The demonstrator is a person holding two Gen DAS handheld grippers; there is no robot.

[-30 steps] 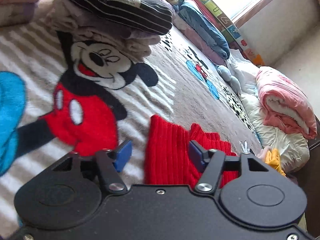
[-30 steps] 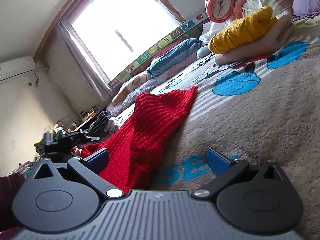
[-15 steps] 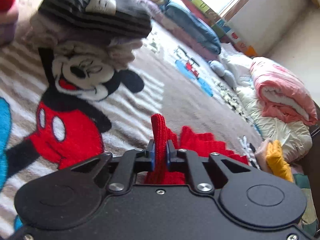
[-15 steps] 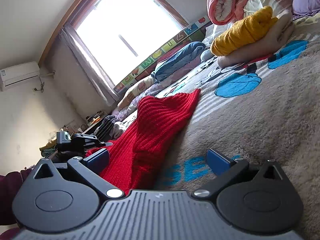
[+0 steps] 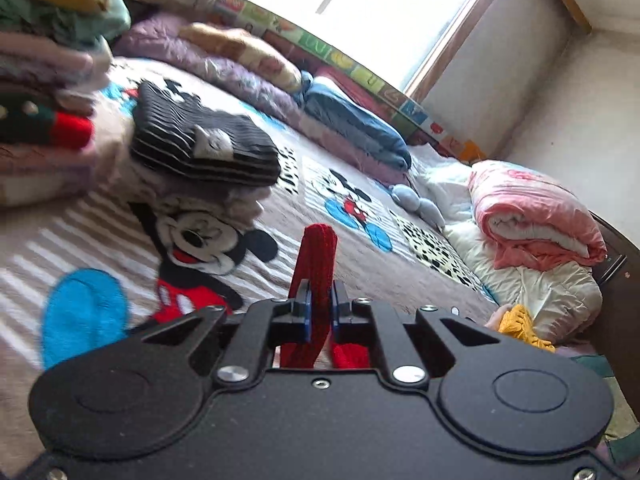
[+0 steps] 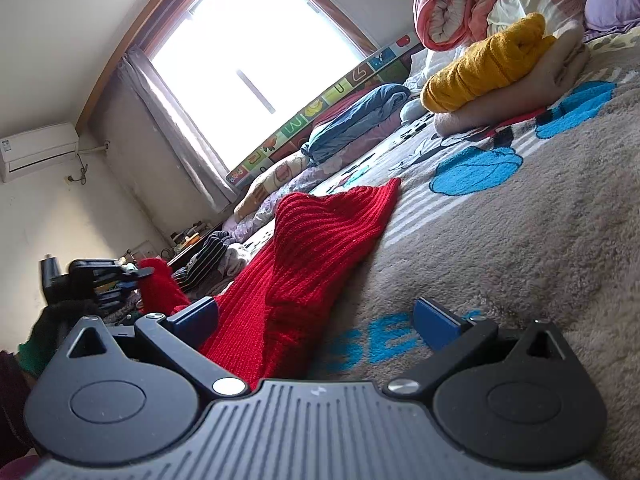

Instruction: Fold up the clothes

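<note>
Left gripper [image 5: 319,308]: blue pads clamped on a raised fold of the red rib-knit garment [image 6: 308,256]. Right gripper [image 6: 316,320]: jaws spread wide, low over the plush cartoon-print blanket [image 6: 520,240], garment at its 11 o'clock. Farther at 10 o'clock in the left view: folded striped knit [image 5: 200,140]. At 2 o'clock: rolled pink quilt [image 5: 536,216]. Beyond: window [image 6: 248,60].

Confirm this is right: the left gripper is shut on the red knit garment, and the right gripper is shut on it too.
Not quite. The left gripper is shut on the red knit garment, but the right wrist view shows the right gripper open, its fingers spread apart.
</note>
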